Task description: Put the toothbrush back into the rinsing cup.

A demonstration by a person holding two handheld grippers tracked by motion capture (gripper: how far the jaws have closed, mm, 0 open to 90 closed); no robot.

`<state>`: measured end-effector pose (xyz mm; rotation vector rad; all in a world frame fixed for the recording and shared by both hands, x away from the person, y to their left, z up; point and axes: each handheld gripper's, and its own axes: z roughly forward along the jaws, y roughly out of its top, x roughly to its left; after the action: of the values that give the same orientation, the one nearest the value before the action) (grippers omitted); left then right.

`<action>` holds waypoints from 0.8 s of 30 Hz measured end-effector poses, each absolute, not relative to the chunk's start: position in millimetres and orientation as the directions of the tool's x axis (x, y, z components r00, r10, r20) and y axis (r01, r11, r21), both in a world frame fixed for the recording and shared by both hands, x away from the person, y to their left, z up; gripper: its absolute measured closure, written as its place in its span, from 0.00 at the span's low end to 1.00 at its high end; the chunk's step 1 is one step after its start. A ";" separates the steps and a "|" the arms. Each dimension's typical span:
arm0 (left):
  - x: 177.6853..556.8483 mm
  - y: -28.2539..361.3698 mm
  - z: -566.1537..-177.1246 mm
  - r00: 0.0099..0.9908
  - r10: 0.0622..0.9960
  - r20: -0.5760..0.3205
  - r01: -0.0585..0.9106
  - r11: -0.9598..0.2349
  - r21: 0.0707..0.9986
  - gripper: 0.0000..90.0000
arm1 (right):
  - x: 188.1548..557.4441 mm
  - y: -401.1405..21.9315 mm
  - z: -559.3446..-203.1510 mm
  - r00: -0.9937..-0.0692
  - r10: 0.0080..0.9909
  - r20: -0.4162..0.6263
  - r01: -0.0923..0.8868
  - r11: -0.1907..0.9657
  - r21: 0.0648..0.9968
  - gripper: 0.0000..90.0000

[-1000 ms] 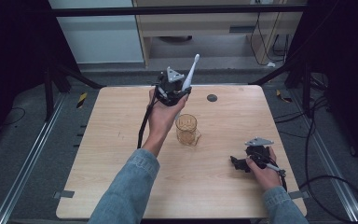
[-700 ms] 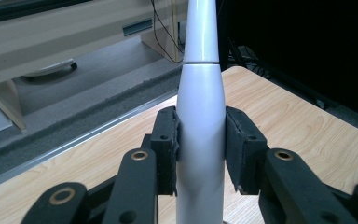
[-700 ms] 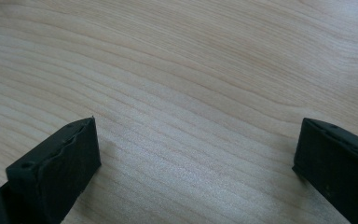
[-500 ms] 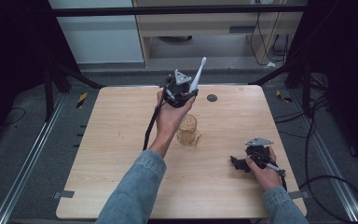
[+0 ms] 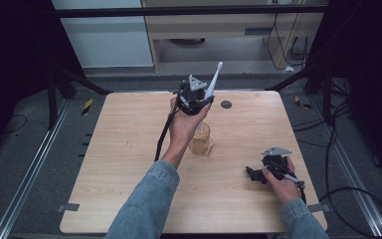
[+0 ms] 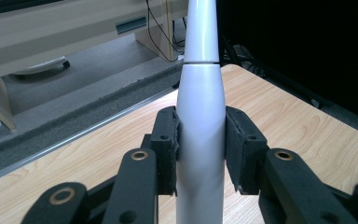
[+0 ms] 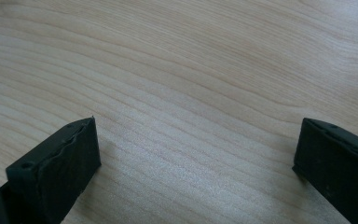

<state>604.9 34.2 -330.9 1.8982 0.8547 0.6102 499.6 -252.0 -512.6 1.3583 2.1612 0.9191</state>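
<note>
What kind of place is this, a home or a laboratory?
Probably a laboratory or recording room: a bare light wooden table stands between metal floor rails, with loose black cables on grey carpet, and a hand-held black left gripper grips a white electric toothbrush.

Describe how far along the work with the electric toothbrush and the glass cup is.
Done: the left gripper is shut on the electric toothbrush, lifted off the table. In hand: it is held above the glass cup. Left, probably: lowering it into the cup. The right gripper rests open.
</note>
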 end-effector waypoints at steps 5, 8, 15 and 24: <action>605.4 32.9 -334.5 0.639 0.767 0.064 0.308 -0.331 0.892 0.74 | 499.9 -252.1 -512.7 -0.434 0.901 -0.007 0.619 0.303 0.724 0.00; 606.1 32.3 -335.3 0.640 0.766 0.060 0.308 -0.327 0.893 0.74 | 499.9 -252.1 -512.7 -0.433 0.901 -0.007 0.619 0.303 0.724 0.00; 607.0 32.6 -339.5 0.644 0.763 0.057 0.308 -0.327 0.893 0.74 | 499.8 -252.0 -512.6 -0.434 0.901 -0.005 0.620 0.302 0.724 0.00; 607.9 34.8 -347.7 0.640 0.767 0.045 0.322 -0.321 0.891 0.74 | 499.8 -252.0 -512.6 -0.434 0.901 -0.005 0.620 0.303 0.724 0.00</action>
<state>607.9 34.8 -347.7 1.9075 0.8602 0.5864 499.8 -252.0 -512.6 1.3561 2.1635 0.9228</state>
